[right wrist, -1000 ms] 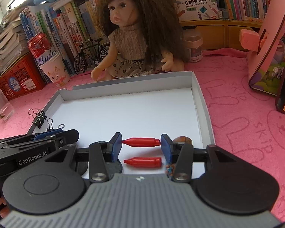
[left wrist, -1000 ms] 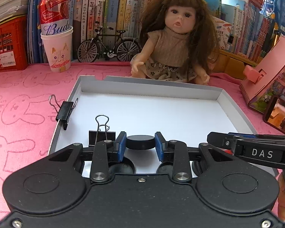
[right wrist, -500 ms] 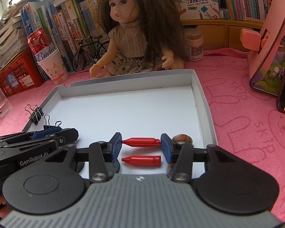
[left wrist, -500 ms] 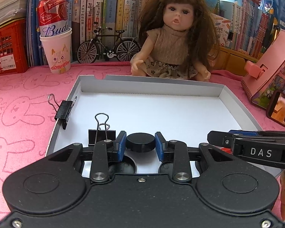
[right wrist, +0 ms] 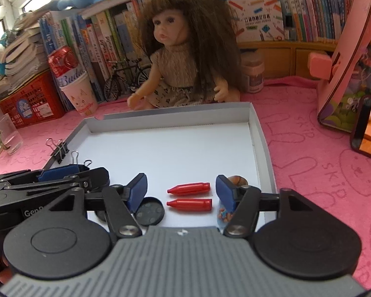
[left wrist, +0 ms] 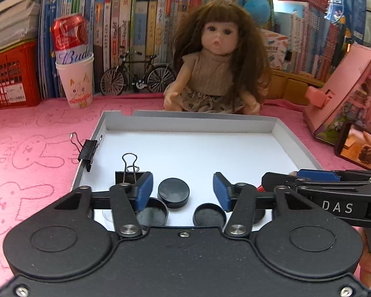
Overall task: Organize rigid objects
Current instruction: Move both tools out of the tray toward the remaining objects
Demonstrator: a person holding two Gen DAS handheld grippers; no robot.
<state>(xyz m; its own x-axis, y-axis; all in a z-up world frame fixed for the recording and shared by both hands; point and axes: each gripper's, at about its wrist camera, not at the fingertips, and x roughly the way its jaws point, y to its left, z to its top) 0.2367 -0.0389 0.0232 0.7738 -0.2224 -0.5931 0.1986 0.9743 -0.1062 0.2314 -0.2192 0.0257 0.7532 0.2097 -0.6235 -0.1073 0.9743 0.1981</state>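
Note:
A shallow white tray (left wrist: 294, 146) (right wrist: 262, 143) lies on the pink cloth. My left gripper (left wrist: 181, 190) is open; a black round disc (left wrist: 173, 192) lies free on the tray between its fingers, with other black discs (left wrist: 152, 214) near it. A black binder clip (left wrist: 127, 174) stands in the tray and another (left wrist: 87, 148) sits on its left rim. My right gripper (right wrist: 181, 190) is open over two red caps (right wrist: 189, 188), which lie side by side on the tray. A brown shell-like piece (right wrist: 237, 180) lies by its right finger.
A doll (left wrist: 217, 74) sits behind the tray. A cup with a red can (left wrist: 74, 74), a toy bicycle (left wrist: 138, 78) and a red crate (left wrist: 10, 76) stand at the back left. A pink toy house (left wrist: 346, 94) and a phone (left wrist: 358, 146) are at the right.
Both grippers have opened. The left let go of the black disc and the right let go of the upper red cap; both objects now lie on the tray.

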